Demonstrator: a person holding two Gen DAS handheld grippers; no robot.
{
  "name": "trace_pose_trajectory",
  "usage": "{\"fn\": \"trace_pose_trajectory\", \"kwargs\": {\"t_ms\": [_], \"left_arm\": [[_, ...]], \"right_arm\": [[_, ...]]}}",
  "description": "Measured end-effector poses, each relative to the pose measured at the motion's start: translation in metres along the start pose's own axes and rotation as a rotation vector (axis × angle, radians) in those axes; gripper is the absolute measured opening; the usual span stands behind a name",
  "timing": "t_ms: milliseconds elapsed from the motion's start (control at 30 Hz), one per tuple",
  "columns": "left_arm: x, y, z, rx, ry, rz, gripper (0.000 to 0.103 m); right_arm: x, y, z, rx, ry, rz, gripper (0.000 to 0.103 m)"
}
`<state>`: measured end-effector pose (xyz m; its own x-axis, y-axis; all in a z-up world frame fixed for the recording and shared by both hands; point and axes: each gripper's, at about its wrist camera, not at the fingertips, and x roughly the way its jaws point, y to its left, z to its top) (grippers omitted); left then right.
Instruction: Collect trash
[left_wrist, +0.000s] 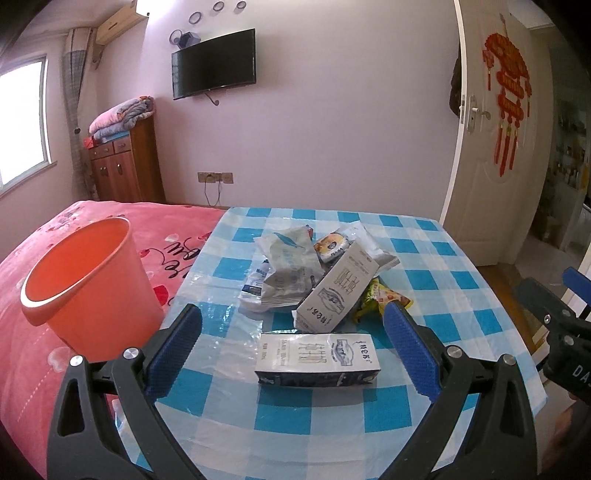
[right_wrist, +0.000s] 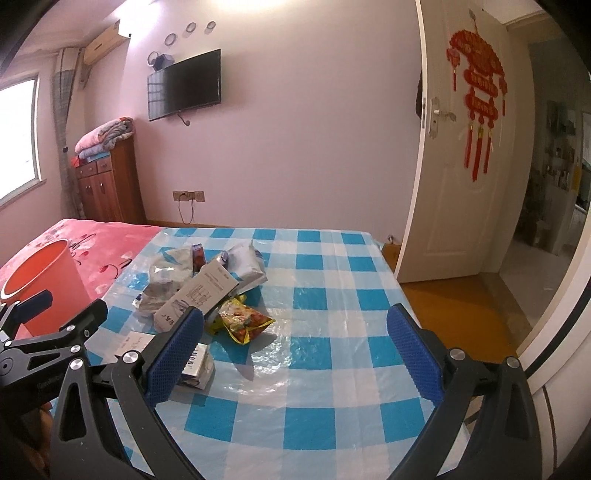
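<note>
Left gripper (left_wrist: 293, 345) hung spread wide over a flat milk carton (left_wrist: 317, 360) on the checked tablecloth (left_wrist: 443, 280); right gripper (right_wrist: 295, 350) also spread, empty. Trash pile (left_wrist: 314, 269) lay just beyond; orange bin (left_wrist: 88, 280) stood left on the bed.

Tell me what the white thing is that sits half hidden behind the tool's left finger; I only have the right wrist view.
Observer: A milk carton, lying flat on the checked tablecloth, just in front of the trash pile.
Reviewer: Is the left tool gripping it?
Observer: No. The left tool is open; the carton lies in line between its fingers, and neither touches it.
Reviewer: My view cuts off the bucket. Anything in it?
Observer: The orange bucket stands upright on the pink bedspread. The inside wall that shows is bare; its bottom is out of sight.
</note>
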<state>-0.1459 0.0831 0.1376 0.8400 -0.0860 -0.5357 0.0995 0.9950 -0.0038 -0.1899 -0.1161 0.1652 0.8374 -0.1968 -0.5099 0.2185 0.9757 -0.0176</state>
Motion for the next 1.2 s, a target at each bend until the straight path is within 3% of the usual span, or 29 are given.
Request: {"fn": "trace_pose_trajectory", "kwargs": {"t_ms": [800, 1200], "left_arm": [[-0.031, -0.006, -0.001, 0.018, -0.077, -0.054, 0.099], [-0.023, -0.001, -0.007, 0.009, -0.051, -0.073, 0.099]], "right_arm": [[-0.029, 0.001, -0.002, -0.009, -0.051, -0.028, 0.098], [-0.002, 0.000, -0.004, -0.041, -0.023, 0.011, 0.098]]}}
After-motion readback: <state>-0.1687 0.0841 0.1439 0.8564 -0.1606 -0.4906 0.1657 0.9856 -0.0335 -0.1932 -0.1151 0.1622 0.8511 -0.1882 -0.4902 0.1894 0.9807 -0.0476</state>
